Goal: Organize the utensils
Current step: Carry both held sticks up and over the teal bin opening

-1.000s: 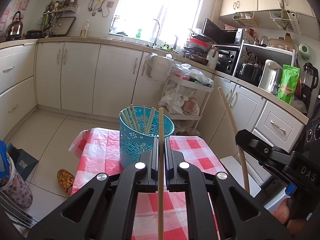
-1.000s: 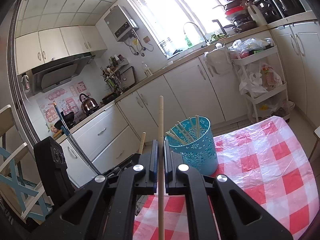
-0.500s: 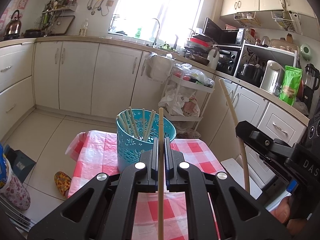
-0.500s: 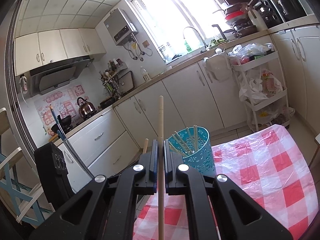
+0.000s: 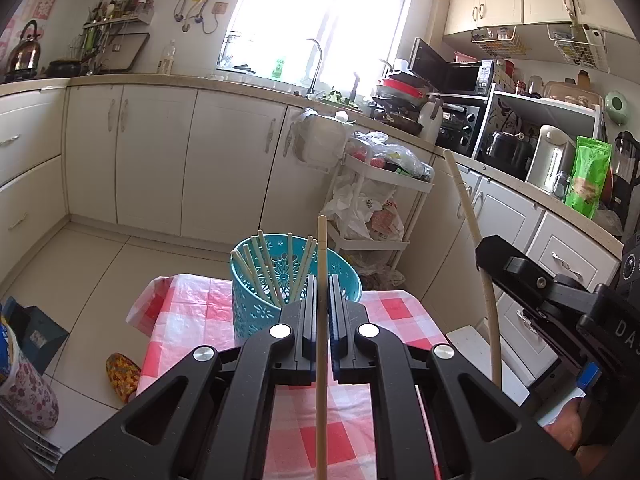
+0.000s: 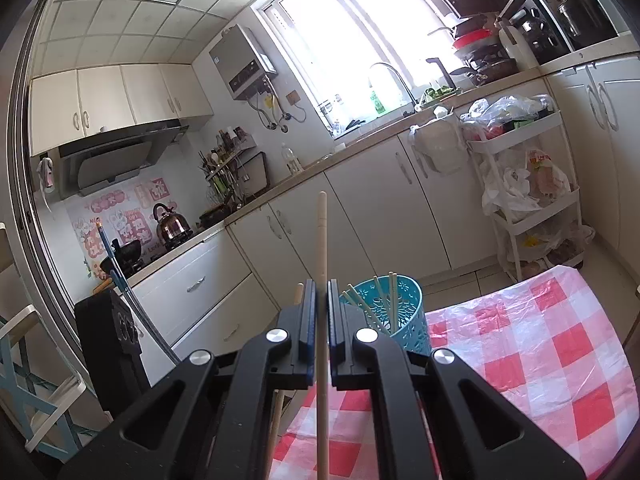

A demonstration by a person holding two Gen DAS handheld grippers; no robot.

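1. The left gripper (image 5: pixel 320 300) is pinching one pale chopstick (image 5: pixel 321 320) between its pressed-together pads; the stick is running along the line of the fingers with its tip sticking out ahead, just on the near side of the teal basket (image 5: pixel 256 304).
2. The right gripper (image 6: pixel 321 308) is likewise clamped on a second chopstick (image 6: pixel 322 280); from its own camera the teal basket (image 6: pixel 404 320) is sitting just to the right of its fingertips.
3. The basket is standing at the far edge of the red-checked tablecloth (image 5: pixel 192 304), and several chopsticks (image 5: pixel 276 272) are already leaning inside it.
4. To do this step well, I judge each tip should be brought above the basket's open rim first; the stick should then be tipped steeply downward; only with the tip inside the wall should the pads be let go.
5. The two tools are working close beside each other near the basket; taking turns looks wiser than crowding the rim together, since the leaning sticks could deflect a newcomer and the light basket might tip.
6. Writing: white letters "DA" are showing on the right gripper's black body (image 5: pixel 560 304), right of the basket; the green bag (image 5: pixel 588 176) on the counter and the pink wall stickers (image 6: pixel 120 208) are carrying print too small to read.
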